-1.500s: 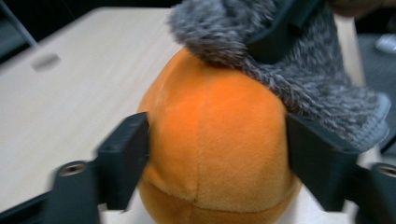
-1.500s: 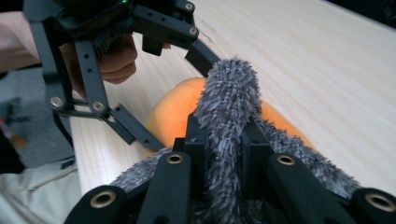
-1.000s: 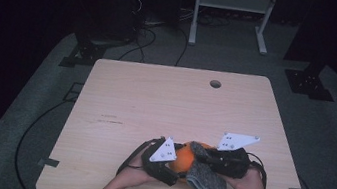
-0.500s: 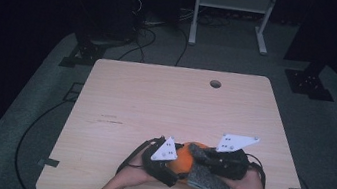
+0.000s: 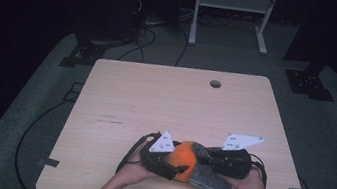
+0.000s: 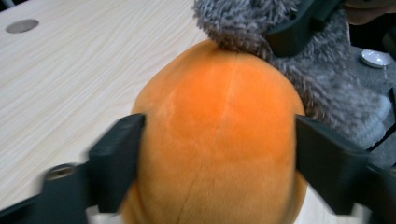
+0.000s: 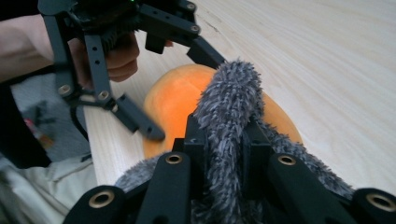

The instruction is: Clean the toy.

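An orange plush ball (image 5: 182,160) lies near the table's front edge, with a grey fuzzy cloth (image 5: 210,179) draped over its right side. My left gripper (image 6: 217,154) straddles the ball (image 6: 219,126). Its jaws have just been closing, and both pads press into the ball's sides. My right gripper (image 7: 224,140) is shut on a fold of the grey cloth (image 7: 229,93), which rises between its jaws and lies over the ball (image 7: 177,100). In the high view the left gripper (image 5: 182,167) and right gripper (image 5: 203,156) meet at the ball, each held by a hand.
The light wooden table (image 5: 156,97) has a round cable hole (image 5: 215,84) at its far side. Cables trail over the table's front edge and across the dark floor. A white metal frame (image 5: 233,3) stands behind the table.
Both hands, the ball and the cloth stay almost where they were. The left gripper's jaws have come in against the ball's sides.
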The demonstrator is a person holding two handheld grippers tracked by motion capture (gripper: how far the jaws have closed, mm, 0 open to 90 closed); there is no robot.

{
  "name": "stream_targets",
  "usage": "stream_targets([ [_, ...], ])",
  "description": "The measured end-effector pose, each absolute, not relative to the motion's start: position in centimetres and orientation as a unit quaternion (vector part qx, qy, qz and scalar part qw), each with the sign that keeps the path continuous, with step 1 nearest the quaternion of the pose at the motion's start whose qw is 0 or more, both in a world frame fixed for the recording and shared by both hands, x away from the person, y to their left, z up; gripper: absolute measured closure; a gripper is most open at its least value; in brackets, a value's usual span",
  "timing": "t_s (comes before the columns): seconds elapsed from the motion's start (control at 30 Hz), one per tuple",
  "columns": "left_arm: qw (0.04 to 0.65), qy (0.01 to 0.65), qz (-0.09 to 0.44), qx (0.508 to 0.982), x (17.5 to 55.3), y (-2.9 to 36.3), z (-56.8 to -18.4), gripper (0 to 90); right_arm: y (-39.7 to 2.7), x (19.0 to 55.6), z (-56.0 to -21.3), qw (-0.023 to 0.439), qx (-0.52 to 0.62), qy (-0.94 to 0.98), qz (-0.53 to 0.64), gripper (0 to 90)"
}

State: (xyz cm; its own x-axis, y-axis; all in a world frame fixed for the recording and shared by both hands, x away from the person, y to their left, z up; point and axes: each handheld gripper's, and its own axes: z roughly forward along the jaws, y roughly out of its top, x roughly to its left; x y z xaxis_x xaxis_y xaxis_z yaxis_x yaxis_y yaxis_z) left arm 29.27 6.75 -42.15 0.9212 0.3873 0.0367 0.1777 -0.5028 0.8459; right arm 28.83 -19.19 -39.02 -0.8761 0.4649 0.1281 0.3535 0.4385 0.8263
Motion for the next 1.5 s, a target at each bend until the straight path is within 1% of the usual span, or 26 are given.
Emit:
stream_targets([
  [0.07, 0.471, 0.158, 0.112, 0.860, 29.3, 7.2, -42.3, 30.4, -20.0, 29.4, -39.5, 0.052, 0.256, 0.843, 0.471, 76.6],
  [0.13, 0.472, 0.154, 0.109, 0.861, 29.5, 7.5, -42.4, 31.1, -21.0, 29.9, -40.1, 0.056, 0.275, 0.841, 0.462, 76.6],
  [0.27, 0.476, 0.148, 0.100, 0.861, 29.6, 7.9, -42.9, 30.8, -22.4, 30.0, -40.3, 0.048, 0.295, 0.828, 0.475, 76.4],
  [0.37, 0.476, 0.142, 0.101, 0.862, 29.6, 8.0, -42.9, 30.6, -21.1, 29.4, -39.5, 0.054, 0.266, 0.831, 0.486, 76.1],
  [0.43, 0.476, 0.147, 0.095, 0.862, 29.7, 8.2, -42.8, 30.1, -20.6, 29.5, -39.9, 0.066, 0.261, 0.842, 0.467, 76.0],
  [0.6, 0.476, 0.145, 0.091, 0.862, 29.8, 8.5, -43.0, 29.8, -22.4, 30.2, -40.7, 0.067, 0.298, 0.841, 0.447, 76.1],
  [0.63, 0.478, 0.143, 0.091, 0.862, 29.7, 8.5, -43.0, 29.7, -22.8, 30.1, -40.5, 0.059, 0.300, 0.835, 0.458, 76.1],
  [0.67, 0.478, 0.143, 0.091, 0.862, 29.7, 8.5, -43.0, 29.6, -22.8, 30.1, -40.5, 0.059, 0.300, 0.835, 0.458, 76.1],
  [0.7, 0.478, 0.139, 0.092, 0.863, 29.6, 8.5, -43.1, 29.5, -22.7, 29.8, -39.7, 0.055, 0.290, 0.823, 0.486, 75.9],
  [0.77, 0.477, 0.139, 0.093, 0.863, 29.7, 8.6, -43.0, 29.1, -22.1, 29.8, -39.5, 0.053, 0.278, 0.823, 0.492, 75.5],
  [0.87, 0.475, 0.142, 0.089, 0.864, 29.9, 8.9, -43.0, 28.5, -21.3, 29.8, -40.5, 0.066, 0.273, 0.845, 0.455, 75.8],
  [0.93, 0.477, 0.142, 0.089, 0.863, 29.9, 8.9, -43.1, 28.6, -21.7, 30.1, -40.9, 0.057, 0.283, 0.844, 0.452, 75.9],
  [0.97, 0.477, 0.141, 0.088, 0.863, 29.9, 8.8, -43.1, 28.6, -22.0, 30.3, -40.9, 0.061, 0.288, 0.845, 0.447, 75.8],
  [1.07, 0.476, 0.134, 0.090, 0.864, 29.8, 8.7, -43.2, 28.6, -22.4, 30.4, -40.3, 0.037, 0.292, 0.821, 0.490, 75.8],
  [1.17, 0.476, 0.137, 0.094, 0.864, 29.8, 8.9, -43.1, 28.6, -21.3, 30.4, -40.0, 0.053, 0.281, 0.831, 0.477, 75.9],
  [1.2, 0.479, 0.141, 0.093, 0.861, 29.8, 9.0, -43.2, 28.5, -21.3, 30.7, -40.4, 0.049, 0.284, 0.832, 0.474, 76.1],
  [1.27, 0.481, 0.147, 0.087, 0.860, 30.0, 9.1, -43.2, 28.5, -21.9, 31.1, -41.1, 0.041, 0.299, 0.832, 0.465, 76.1],
  [1.33, 0.483, 0.146, 0.085, 0.859, 30.1, 9.2, -43.2, 28.3, -22.6, 31.0, -41.4, 0.053, 0.308, 0.838, 0.447, 76.0],
  [1.37, 0.483, 0.145, 0.085, 0.859, 30.1, 9.2, -43.2, 28.3, -22.8, 30.8, -41.4, 0.052, 0.308, 0.838, 0.447, 75.9],
  [1.5, 0.484, 0.139, 0.088, 0.859, 29.9, 9.0, -43.3, 28.4, -22.7, 30.1, -40.2, 0.040, 0.284, 0.822, 0.491, 75.9],
])
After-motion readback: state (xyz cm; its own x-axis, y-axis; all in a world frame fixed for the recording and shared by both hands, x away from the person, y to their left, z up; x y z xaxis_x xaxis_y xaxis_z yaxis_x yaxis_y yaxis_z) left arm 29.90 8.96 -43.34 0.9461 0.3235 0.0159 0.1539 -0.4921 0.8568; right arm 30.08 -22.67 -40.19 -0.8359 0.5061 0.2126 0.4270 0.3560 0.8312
